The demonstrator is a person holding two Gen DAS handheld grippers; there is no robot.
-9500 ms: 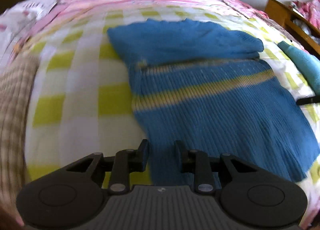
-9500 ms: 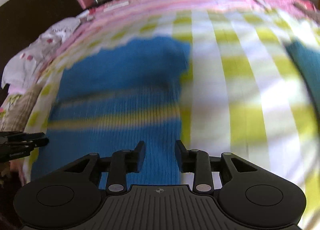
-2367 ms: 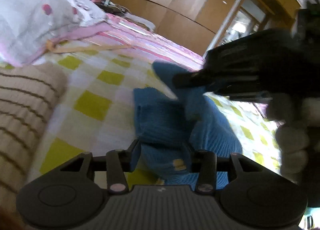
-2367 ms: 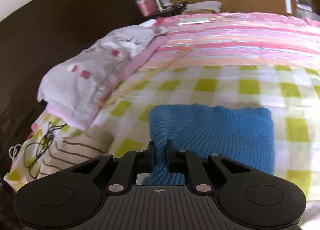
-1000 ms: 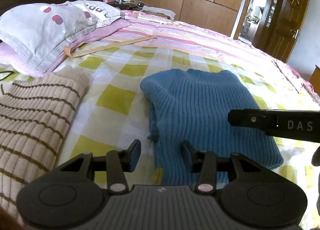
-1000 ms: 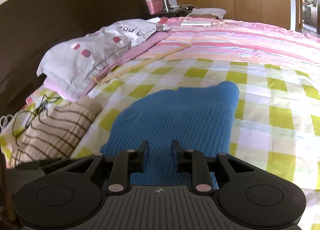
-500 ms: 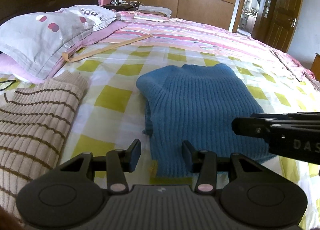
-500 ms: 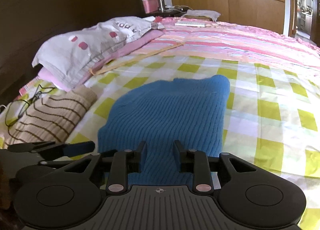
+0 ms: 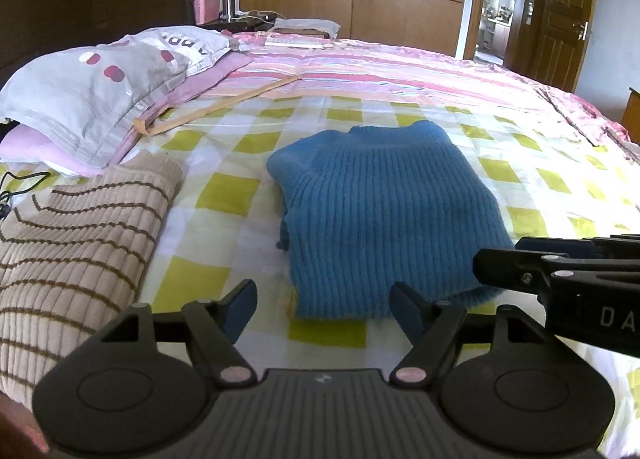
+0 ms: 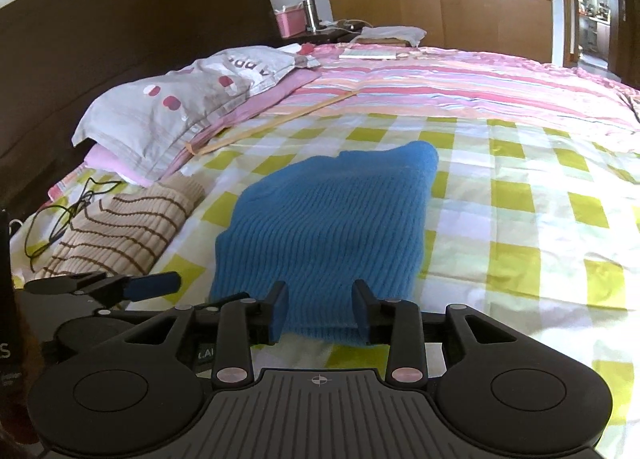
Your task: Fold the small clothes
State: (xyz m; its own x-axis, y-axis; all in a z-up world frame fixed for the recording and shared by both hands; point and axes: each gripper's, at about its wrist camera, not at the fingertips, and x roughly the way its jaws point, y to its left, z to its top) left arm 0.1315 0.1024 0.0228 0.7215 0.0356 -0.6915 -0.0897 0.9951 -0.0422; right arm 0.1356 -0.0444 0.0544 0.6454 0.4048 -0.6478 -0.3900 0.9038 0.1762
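Note:
A blue ribbed knit sweater (image 9: 384, 215) lies folded into a compact rectangle on the yellow-checked bedsheet (image 9: 224, 195); it also shows in the right wrist view (image 10: 328, 227). My left gripper (image 9: 322, 305) is open and empty, just short of the sweater's near edge. My right gripper (image 10: 320, 311) is open and empty at the sweater's near edge; its side shows at the right of the left wrist view (image 9: 560, 271). The left gripper's fingers (image 10: 132, 285) show at the lower left of the right wrist view.
A folded beige sweater with brown stripes (image 9: 72, 255) lies to the left of the blue one. Grey and pink pillows (image 9: 104, 87) sit against the dark headboard (image 10: 120, 39). A thin wooden stick (image 9: 216, 107) lies on the pink striped sheet. A black cable (image 10: 60, 215) lies far left.
Both grippers let go of the blue sweater, opened and drew back from it. The sweater went from held up in folds to lying flat and folded.

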